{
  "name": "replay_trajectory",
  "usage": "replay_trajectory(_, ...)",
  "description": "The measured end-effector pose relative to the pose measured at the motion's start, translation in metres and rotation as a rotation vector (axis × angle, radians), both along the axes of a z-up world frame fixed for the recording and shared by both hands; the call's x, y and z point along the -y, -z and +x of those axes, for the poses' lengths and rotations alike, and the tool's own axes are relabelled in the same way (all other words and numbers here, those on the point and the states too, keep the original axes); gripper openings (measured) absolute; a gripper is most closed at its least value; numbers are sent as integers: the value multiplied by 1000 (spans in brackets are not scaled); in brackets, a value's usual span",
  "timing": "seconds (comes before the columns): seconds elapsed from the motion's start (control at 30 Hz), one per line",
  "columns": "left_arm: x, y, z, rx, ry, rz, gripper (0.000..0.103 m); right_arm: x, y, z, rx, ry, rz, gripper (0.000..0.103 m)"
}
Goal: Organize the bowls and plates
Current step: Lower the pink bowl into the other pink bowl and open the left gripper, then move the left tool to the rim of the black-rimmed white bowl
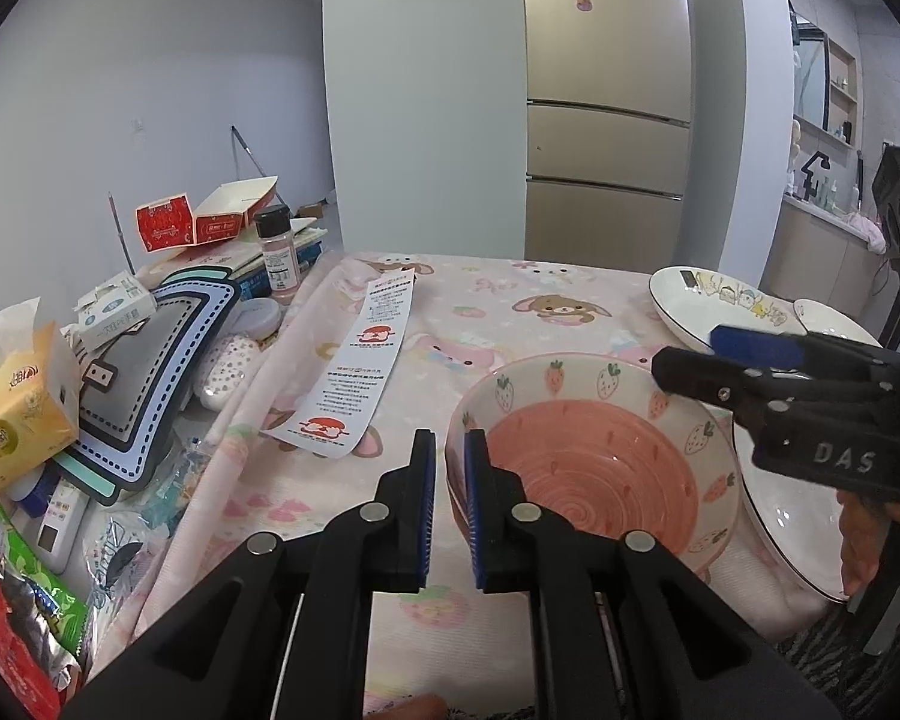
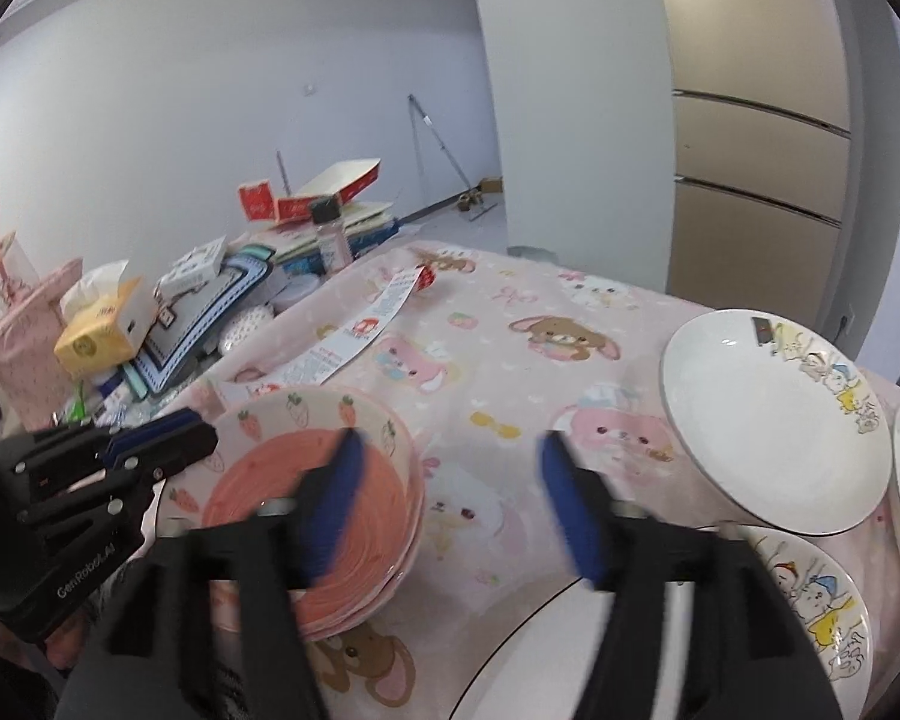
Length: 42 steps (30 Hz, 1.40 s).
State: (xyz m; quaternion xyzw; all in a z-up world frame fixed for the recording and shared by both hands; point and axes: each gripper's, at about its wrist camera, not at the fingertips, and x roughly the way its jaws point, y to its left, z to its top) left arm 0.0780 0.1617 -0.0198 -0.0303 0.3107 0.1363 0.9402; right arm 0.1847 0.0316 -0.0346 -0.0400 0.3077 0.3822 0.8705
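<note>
Glossy glazed pink strawberry-print ceramic bowl (image 1: 594, 462); glossy white ceramic plate (image 2: 774, 420); matt soft pink cartoon-print cloth (image 2: 498, 324) over counter.

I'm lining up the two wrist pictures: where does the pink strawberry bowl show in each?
Left wrist view: pink strawberry bowl sits lower centre-right, its near rim between the left gripper fingers.
Right wrist view: the bowl sits lower left, partly behind a blurred blue finger.
Shared landmark: the long white paper strip on the cloth, beyond the bowl.

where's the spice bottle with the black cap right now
The spice bottle stands upright at the far left edge of the table, in the clutter pile beside the red boxes. The right wrist view shows it far left too, behind the tissue box.
</note>
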Motion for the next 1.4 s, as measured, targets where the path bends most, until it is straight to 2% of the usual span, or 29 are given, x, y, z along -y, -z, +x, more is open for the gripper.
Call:
replay_trajectory(0.03, 1, 0, -1, 2, -5, 8, 39, 2, -2, 0, 4, 4, 8, 68)
replay_trajectory(0.07, 1, -1, -1, 6, -8, 16, 53, 3, -4, 1, 7, -1, 11, 71)
replay_trajectory(0.1, 3, -2, -2, 14, -10, 24, 75, 4, -7, 1, 12, -2, 13, 75)
replay_trajectory(0.13, 4, -4, -4, 29, -9, 33, 81, 6, -9, 1, 19, -1, 17, 83)
replay_trajectory(0.17, 6, -6, -6, 42, -7, 40, 82, 8, -11, 1, 27, 0, 27, 93)
replay_trajectory(0.23, 9, -9, -8, 62, 3, 50, 91, 12, -15, 2, 42, 6, 49, 103)
replay_trajectory(0.3, 11, -11, -10, 73, 12, 59, 94, 16, -17, 3, 55, 21, 67, 103)
replay_trajectory(0.33, 12, -12, -10, 78, 16, 64, 103, 17, -18, 4, 59, 25, 73, 103)
replay_trajectory(0.53, 19, -19, -16, 125, 31, 92, 103, 23, -25, 3, 109, 43, 81, 103)
replay_trajectory(0.7, 19, -21, -18, 135, 37, 93, 103, 33, -43, -3, 163, 65, 107, 103)
replay_trajectory(0.87, 19, -19, -14, 117, 31, 90, 103, 28, -64, -11, 264, 110, -17, 103)
replay_trajectory(0.97, 15, -18, -12, 116, 31, 73, 103, 34, -82, -20, 312, 112, -32, 103)
replay_trajectory(1.07, 12, -22, -9, 126, 22, 53, 103, 50, -98, -25, 281, 146, 2, 103)
replay_trajectory(1.13, 14, -31, -10, 153, 25, 58, 103, 61, -110, -31, 269, 144, 15, 103)
replay_trajectory(1.3, 33, -65, -17, 200, 105, 64, 103, 96, -133, -60, 379, 187, -9, 103)
replay_trajectory(1.4, 48, -90, -21, 241, 175, 33, 103, 123, -135, -72, 361, 208, 42, 103)
